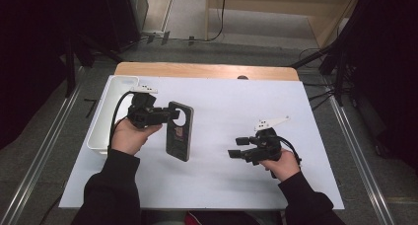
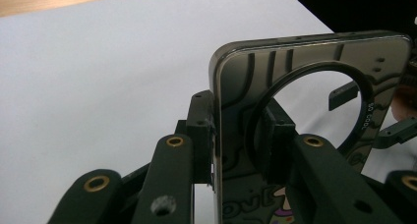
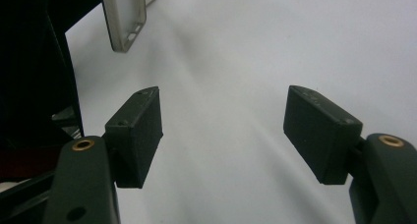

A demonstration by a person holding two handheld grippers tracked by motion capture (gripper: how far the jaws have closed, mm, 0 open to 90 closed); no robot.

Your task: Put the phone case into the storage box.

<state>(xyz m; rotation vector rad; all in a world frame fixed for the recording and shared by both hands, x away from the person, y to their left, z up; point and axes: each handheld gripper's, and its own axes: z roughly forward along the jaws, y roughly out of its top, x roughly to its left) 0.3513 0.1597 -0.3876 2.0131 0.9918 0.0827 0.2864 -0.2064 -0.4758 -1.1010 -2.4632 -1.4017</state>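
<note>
Dark phone case (image 1: 179, 131) stands pinched at its upper edge by the left gripper (image 1: 170, 114); the right gripper (image 1: 234, 147) hangs wide apart, holding nothing, above the white sheet (image 1: 222, 185).

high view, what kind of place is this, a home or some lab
Most likely a lab or recording studio, not a home: a white-covered table between metal floor rails, black stands with loose cables, and a person working with handheld grippers.

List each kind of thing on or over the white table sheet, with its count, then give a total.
Phone case, clamped by the left gripper: 1
White bin: 1
Grippers, counting the open right gripper: 2
Total: 4
</note>
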